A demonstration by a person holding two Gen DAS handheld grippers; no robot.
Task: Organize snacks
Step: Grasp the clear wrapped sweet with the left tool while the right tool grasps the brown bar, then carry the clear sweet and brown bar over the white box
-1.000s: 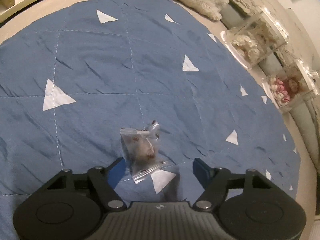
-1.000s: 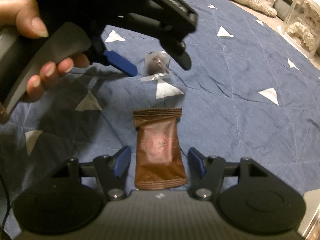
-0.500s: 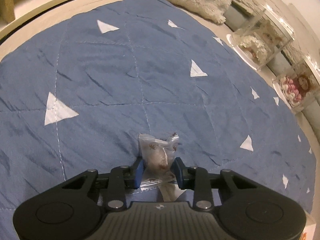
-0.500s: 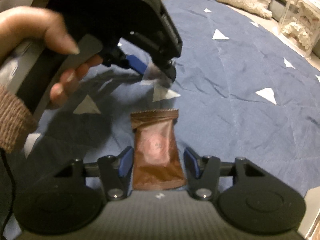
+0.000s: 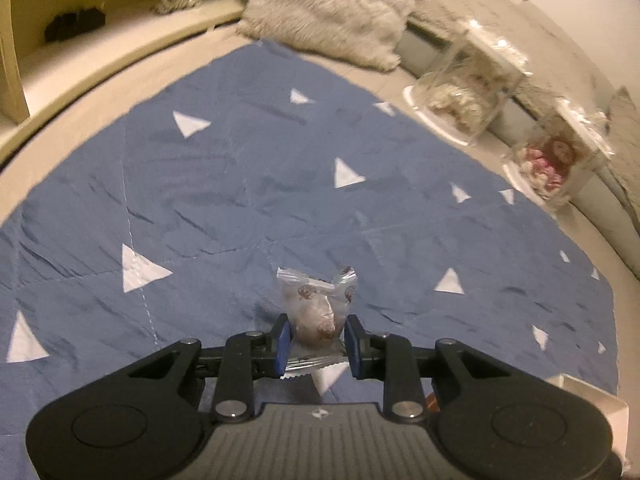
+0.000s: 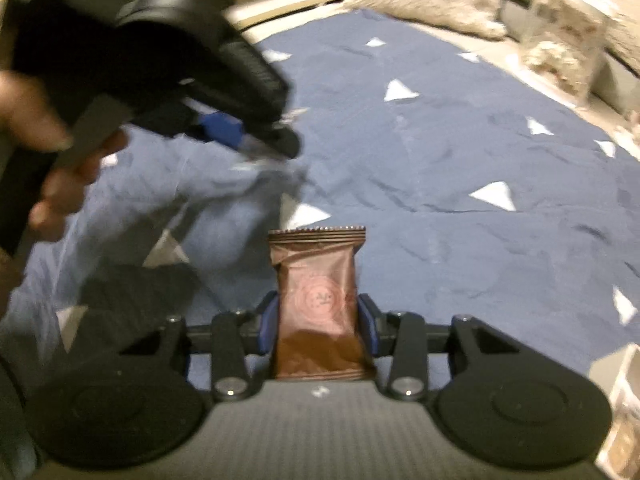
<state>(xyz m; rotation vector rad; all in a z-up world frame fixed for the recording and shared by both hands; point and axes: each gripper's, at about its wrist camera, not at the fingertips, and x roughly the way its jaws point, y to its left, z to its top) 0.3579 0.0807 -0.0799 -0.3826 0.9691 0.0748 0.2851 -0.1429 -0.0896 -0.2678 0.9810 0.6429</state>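
Left wrist: left gripper (image 5: 316, 342) jaws, earlier wide, now clamp clear snack packet (image 5: 316, 304); right gripper (image 6: 318, 322) jaws just closed onto brown packet (image 6: 318, 300).

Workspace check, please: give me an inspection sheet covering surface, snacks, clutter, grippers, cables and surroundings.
Surface: wrinkled blue quilted mat with white triangles.
Job's things: clear-wrapped snack packet; brown foil snack packet.
Clutter: nothing seen.
Grippers: left hand-held gripper shut on the clear packet; right hand-held gripper, jaws just closing, clamps the brown packet.
Cables: nothing seen.
Surroundings: grey furry cushion; two clear display boxes beside the mat.
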